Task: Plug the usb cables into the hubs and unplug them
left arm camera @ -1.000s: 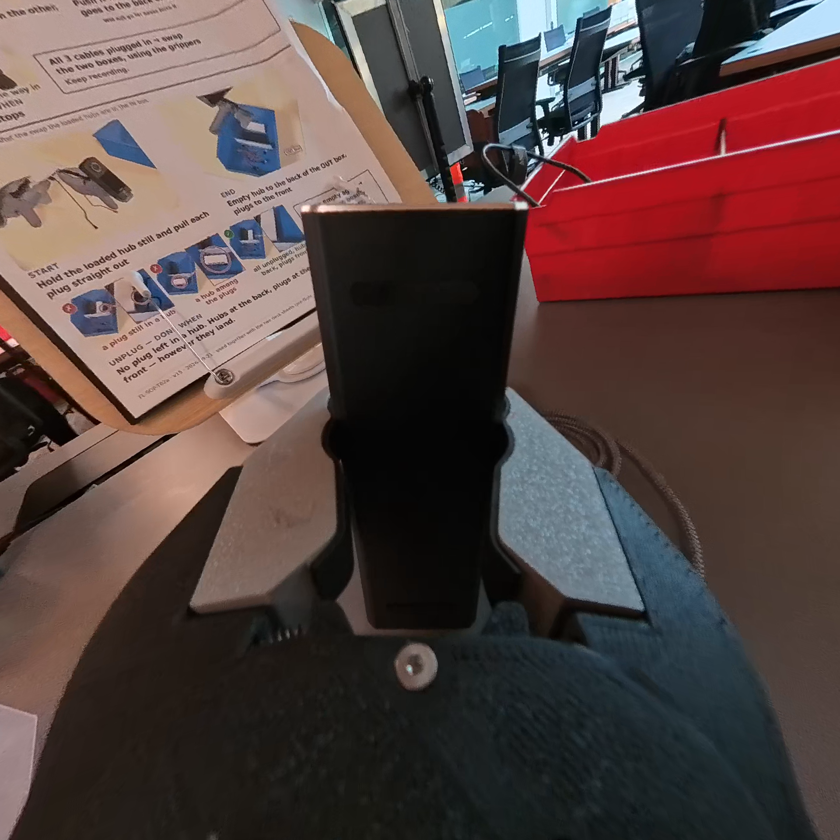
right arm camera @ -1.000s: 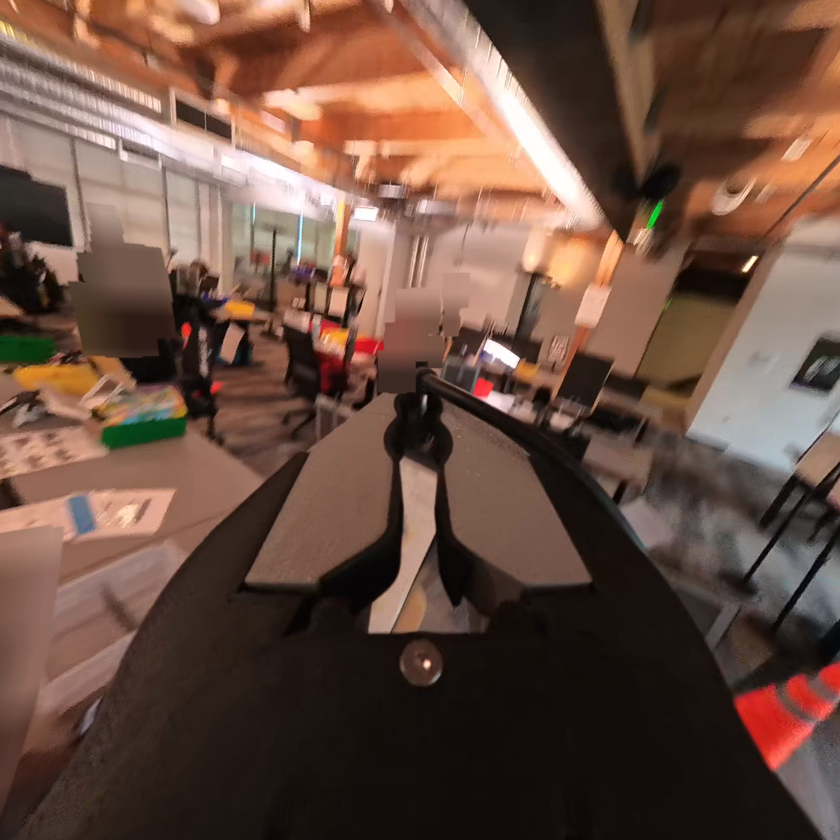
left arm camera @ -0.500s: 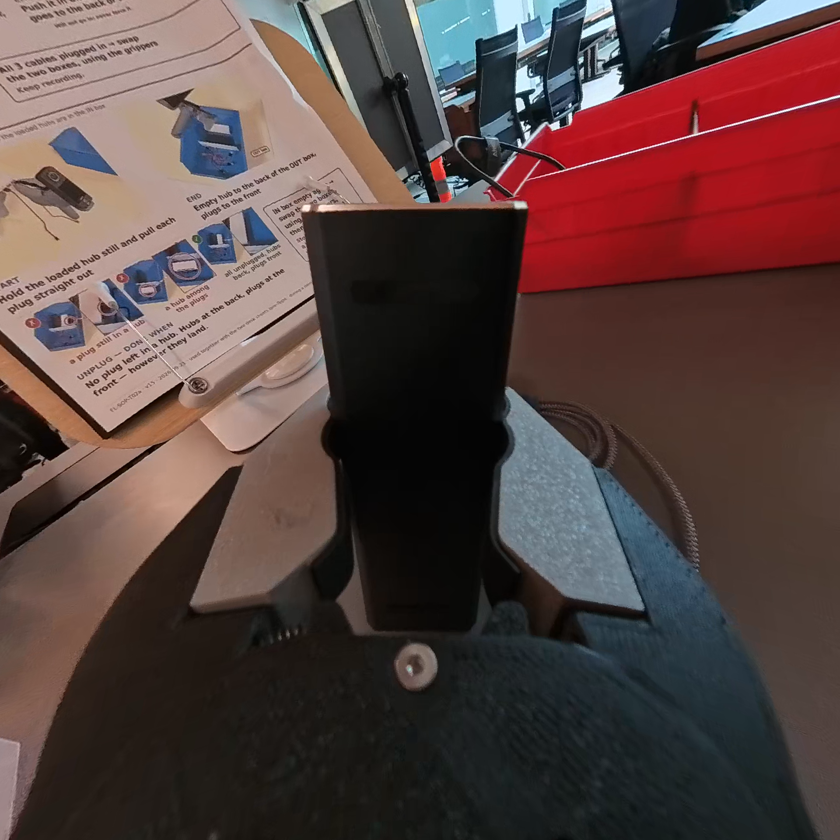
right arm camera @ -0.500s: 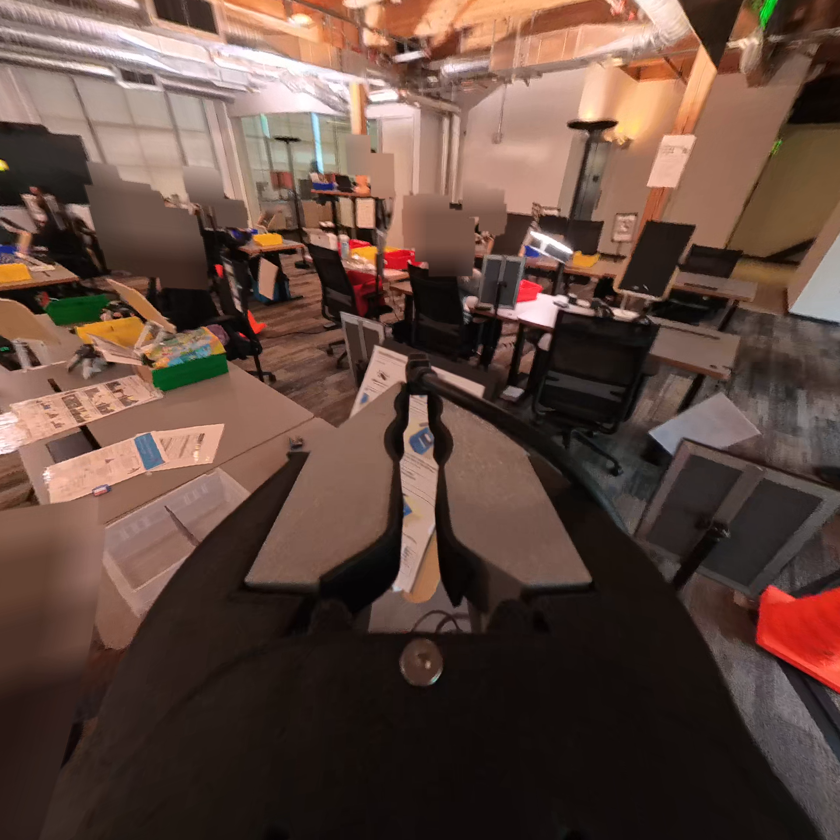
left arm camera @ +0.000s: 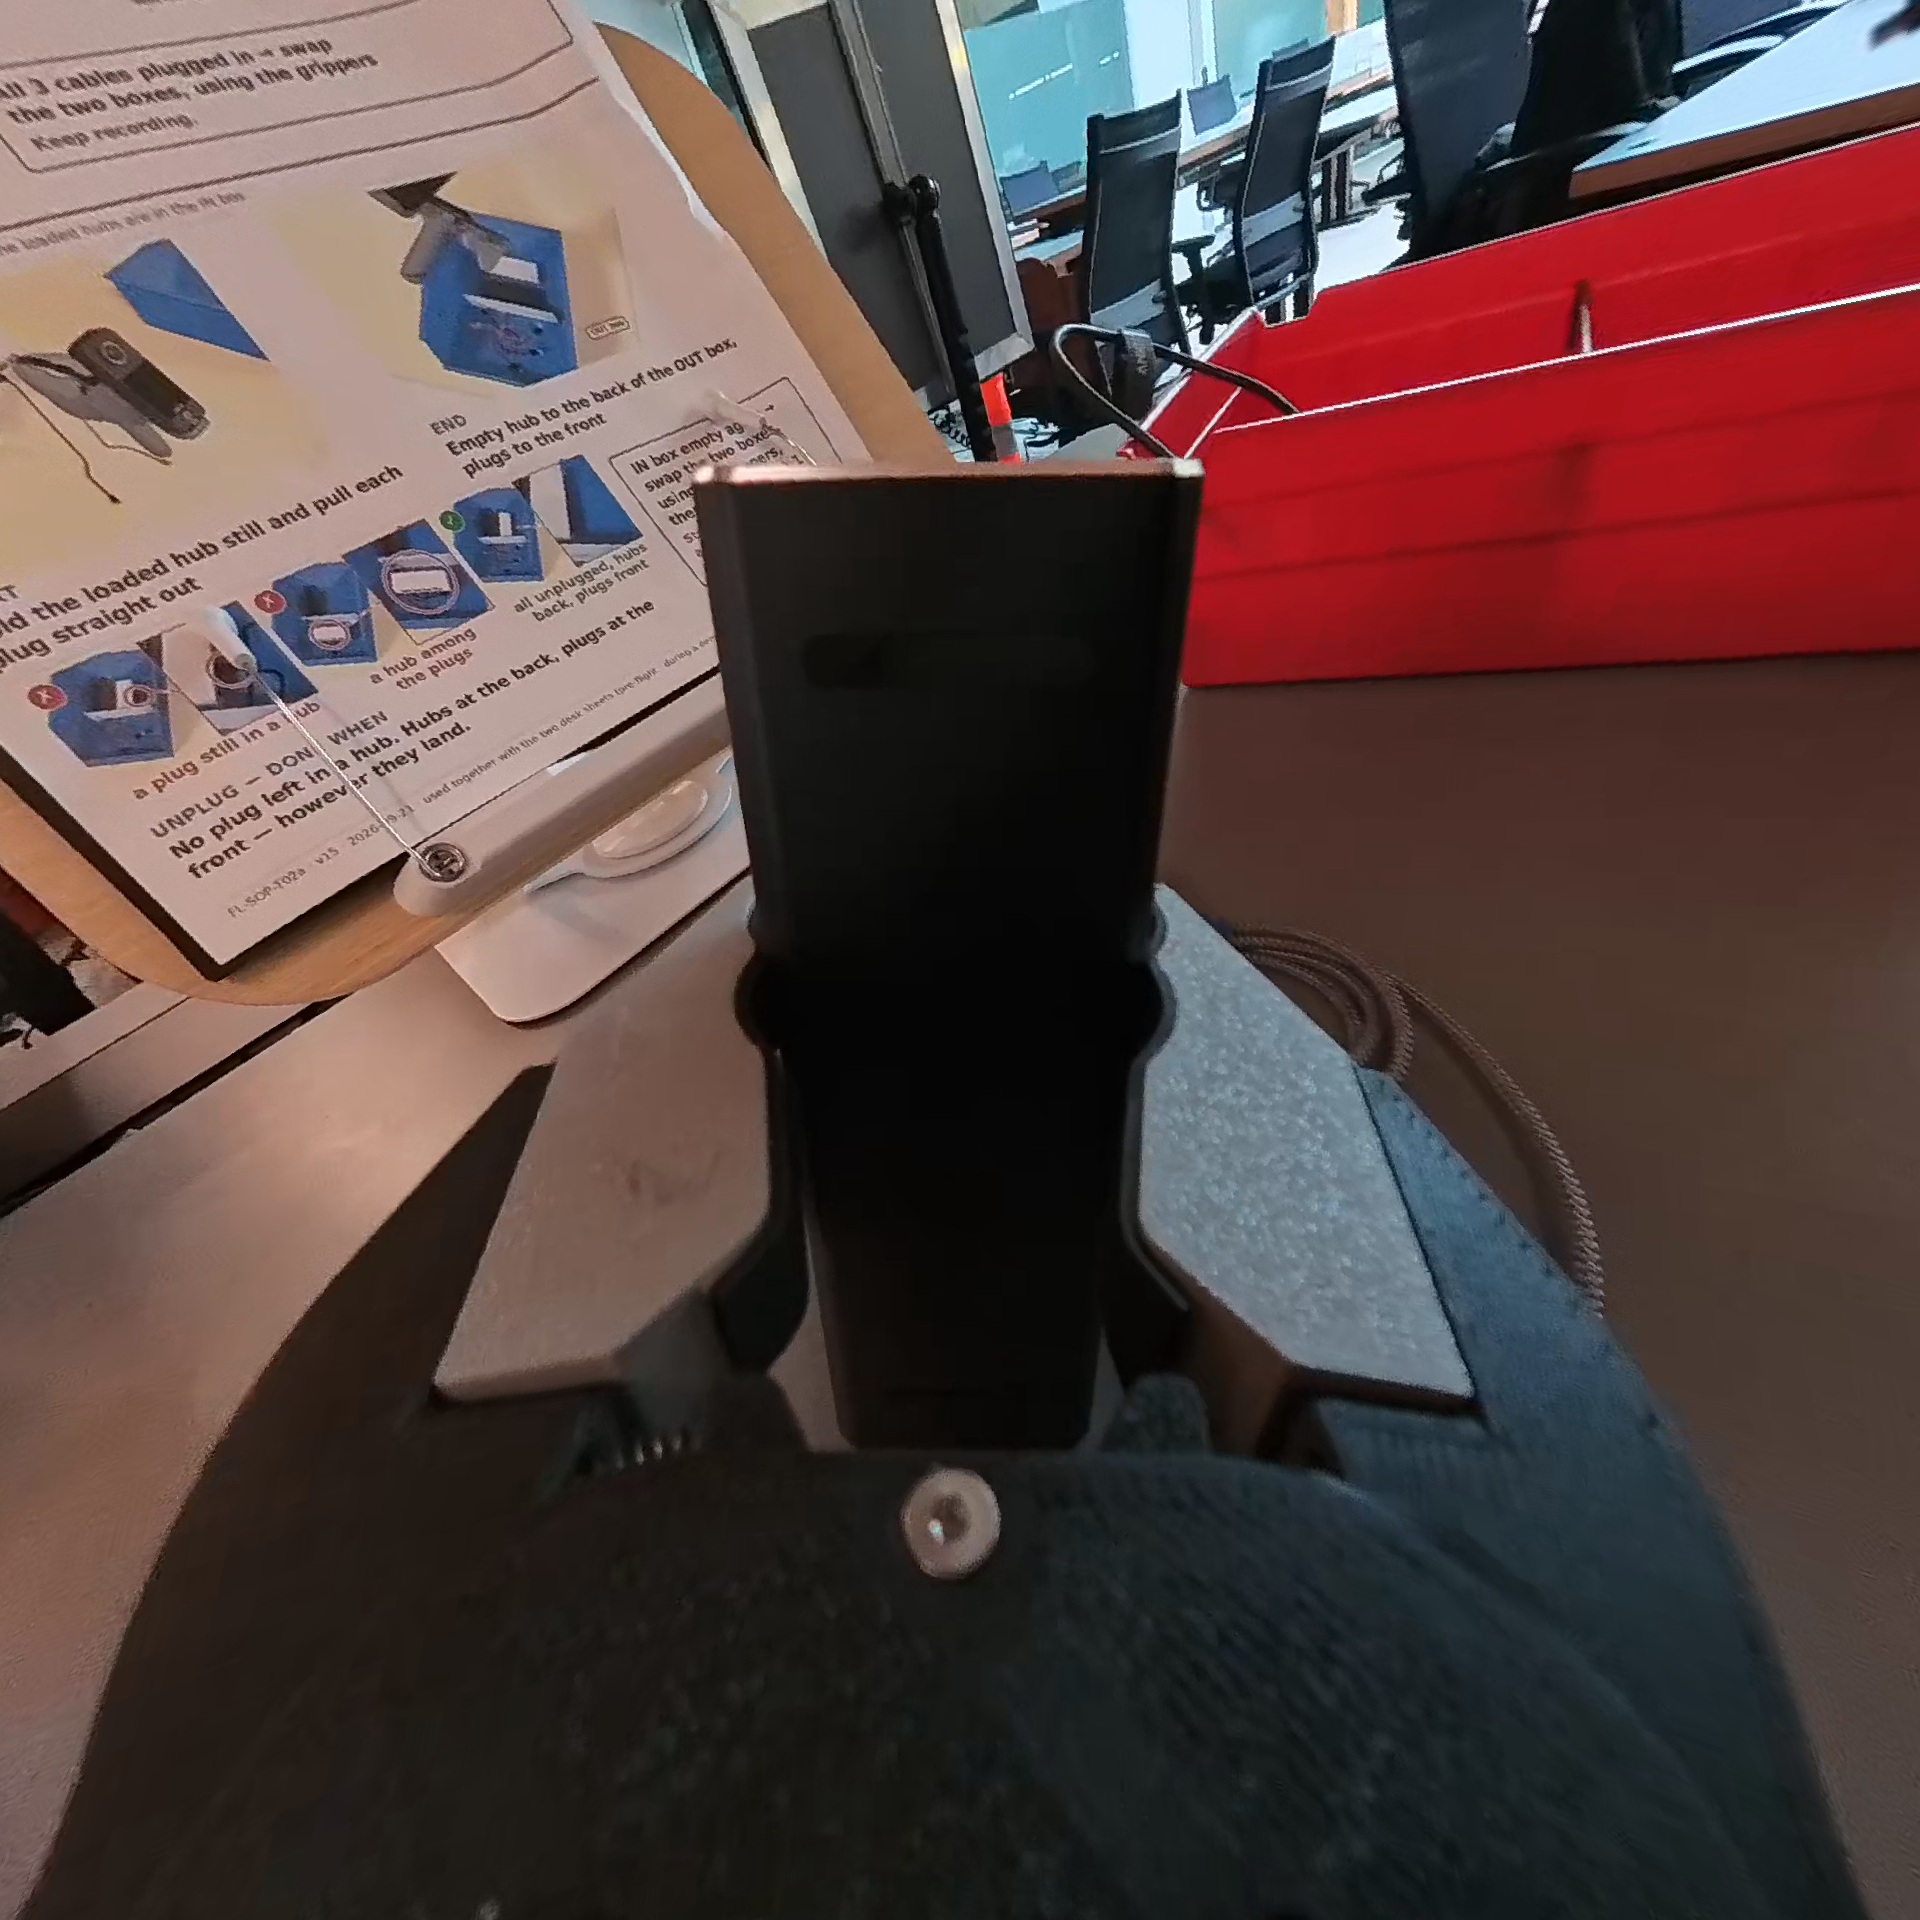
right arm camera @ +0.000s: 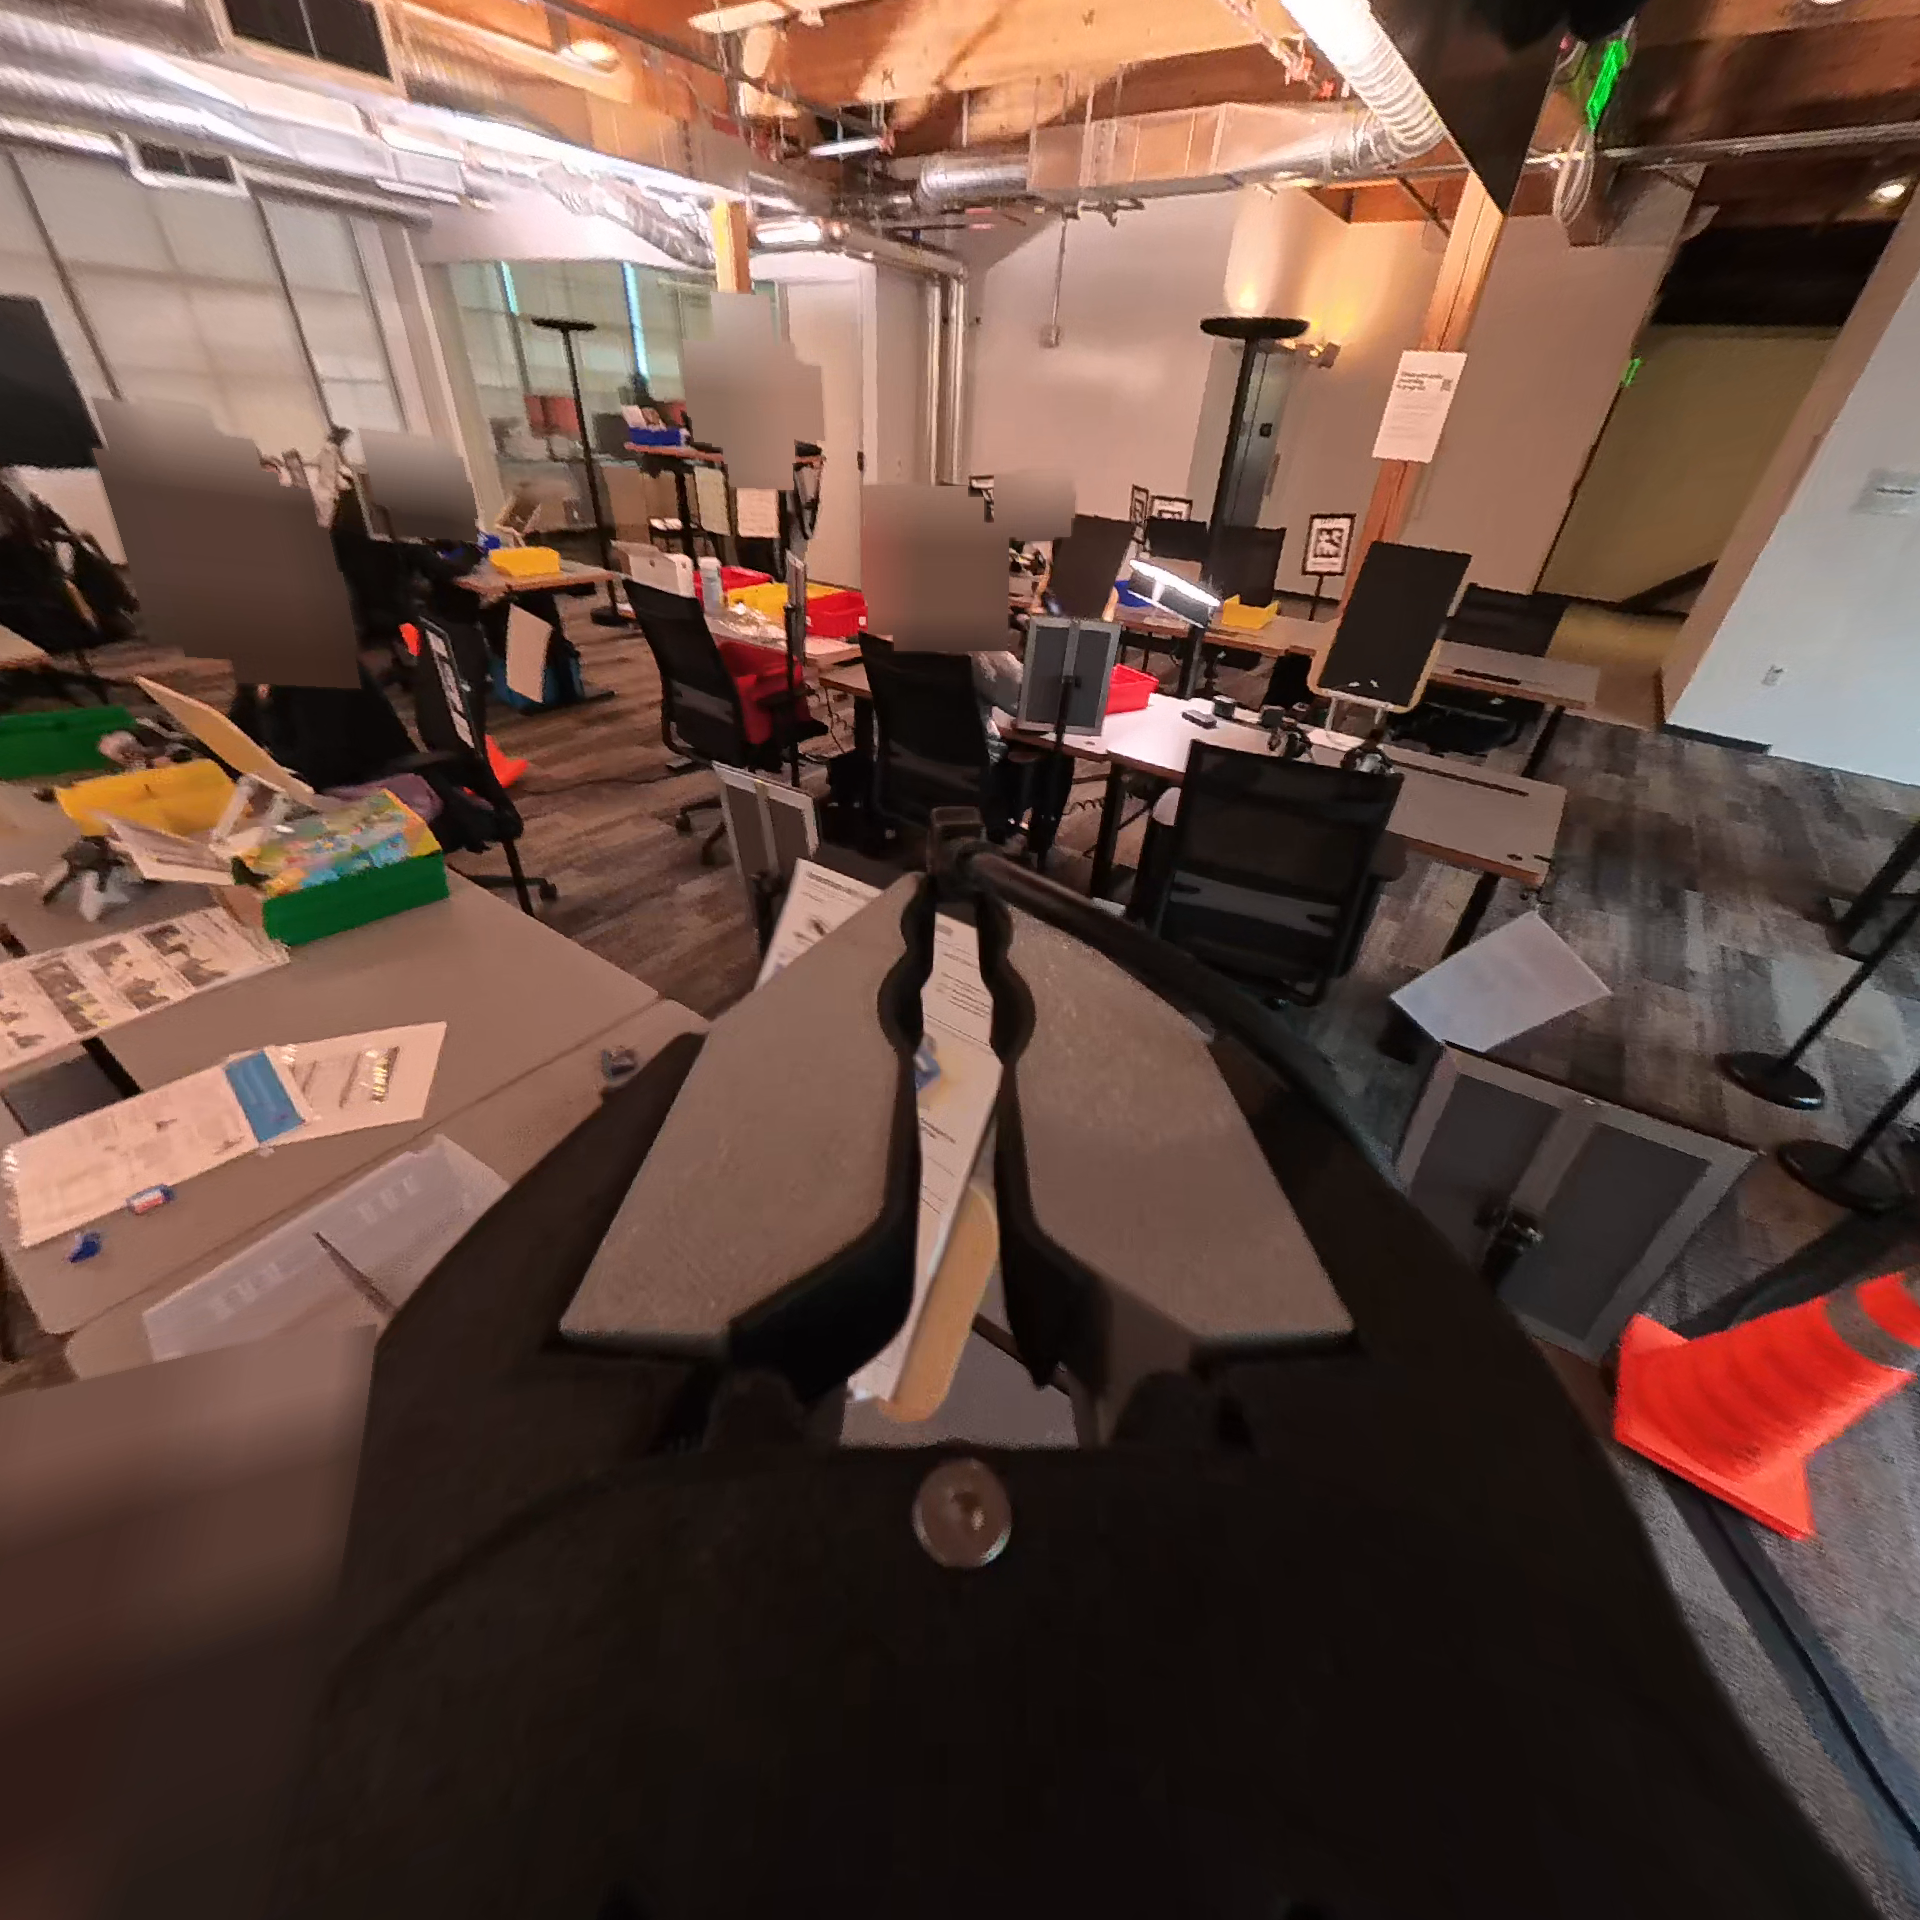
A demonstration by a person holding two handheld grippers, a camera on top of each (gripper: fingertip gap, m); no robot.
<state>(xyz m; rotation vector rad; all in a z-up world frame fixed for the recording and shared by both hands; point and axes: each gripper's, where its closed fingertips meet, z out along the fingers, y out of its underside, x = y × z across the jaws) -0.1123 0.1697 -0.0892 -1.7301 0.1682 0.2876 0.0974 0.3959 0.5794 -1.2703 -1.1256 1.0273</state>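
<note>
In the left wrist view my left gripper point(left arm camera: 951, 966) is shut on a dark grey USB hub point(left arm camera: 951, 675). The hub stands upright between the fingers, above the brown table point(left arm camera: 1558, 935). A braided cable point(left arm camera: 1455, 1060) curls on the table just behind the right finger. In the right wrist view my right gripper point(right arm camera: 951, 904) is shut on a black USB plug point(right arm camera: 948, 836) at its tips. The plug's black cable point(right arm camera: 1143, 956) trails off to the right. This gripper is raised and faces out across the room. Neither view shows the other gripper.
A red bin point(left arm camera: 1558, 499) stands at the back right of the table, with a black cable point(left arm camera: 1122, 364) over its corner. An instruction sheet point(left arm camera: 312, 468) leans on a wooden stand at the left. The right wrist view shows desks with papers point(right arm camera: 260, 1101), a green bin point(right arm camera: 353, 894) and an orange cone point(right arm camera: 1745, 1392).
The right gripper has tilted down from the ceiling toward the room and steadied, still holding the plug. The left gripper has shifted only slightly, still holding the hub.
</note>
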